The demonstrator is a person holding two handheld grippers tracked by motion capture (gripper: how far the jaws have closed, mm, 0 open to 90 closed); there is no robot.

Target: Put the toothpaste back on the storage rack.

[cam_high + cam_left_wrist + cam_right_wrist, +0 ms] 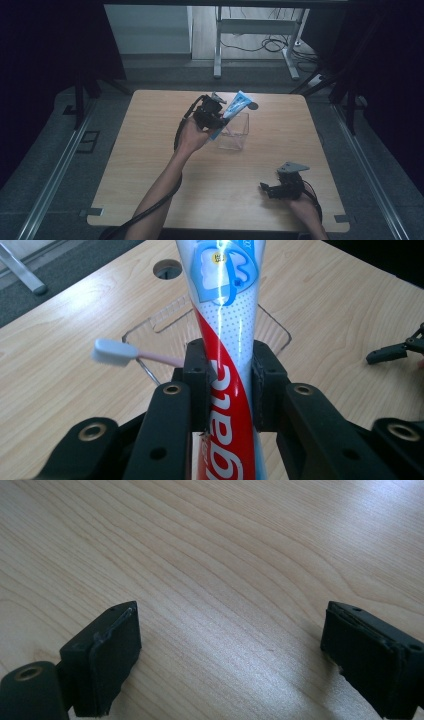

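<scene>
My left gripper [216, 119] [229, 382] is shut on a toothpaste tube [225, 315] [234, 109], red, white and blue, held above the table beside a clear plastic box [235, 132] [160, 330]. A toothbrush with a white head and pink handle [120, 354] lies across the box's near wall, just past the left jaw. My right gripper [267, 189] [230, 655] rests low over the bare wood at the front right, its jaws wide open with nothing between them.
The wooden table [150, 165] has a round cable hole [254, 106] [167, 269] behind the box. The right gripper's tip [390, 352] shows at the edge of the left gripper view. A metal desk frame [220, 50] stands on the floor beyond.
</scene>
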